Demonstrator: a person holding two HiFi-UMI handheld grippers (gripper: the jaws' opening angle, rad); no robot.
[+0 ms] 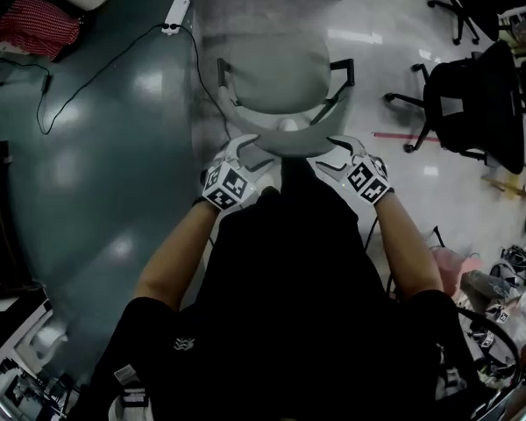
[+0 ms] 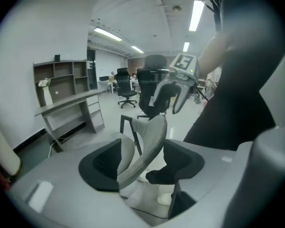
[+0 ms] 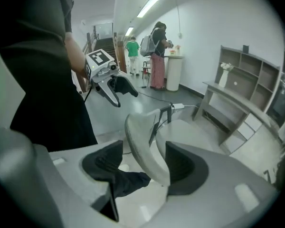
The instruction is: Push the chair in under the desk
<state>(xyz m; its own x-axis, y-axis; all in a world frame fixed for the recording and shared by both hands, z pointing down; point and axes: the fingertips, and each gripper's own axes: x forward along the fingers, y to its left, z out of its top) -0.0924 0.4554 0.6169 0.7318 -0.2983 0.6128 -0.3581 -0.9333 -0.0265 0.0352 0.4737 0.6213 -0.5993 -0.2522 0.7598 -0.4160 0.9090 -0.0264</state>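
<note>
The grey chair [image 1: 279, 73] stands right in front of me, seat away from me, its curved backrest [image 1: 285, 139] nearest. My left gripper [image 1: 245, 158] sits at the backrest's left end and my right gripper [image 1: 340, 154] at its right end. In the left gripper view the backrest [image 2: 147, 146] runs between the wide-apart jaws of the left gripper [image 2: 142, 167], and the pads [image 2: 102, 163] do not press on it. The right gripper [image 3: 145, 170] straddles the backrest [image 3: 140, 137] the same way, open. The grey desk with shelves [image 2: 69, 99] stands beyond the chair.
Black office chairs [image 1: 473, 103] stand on the pale floor to the right. A white power strip [image 1: 175, 11] with a cable lies on the dark floor at upper left, near a red cloth [image 1: 35, 24]. Two people [image 3: 156, 56] stand far off by a counter.
</note>
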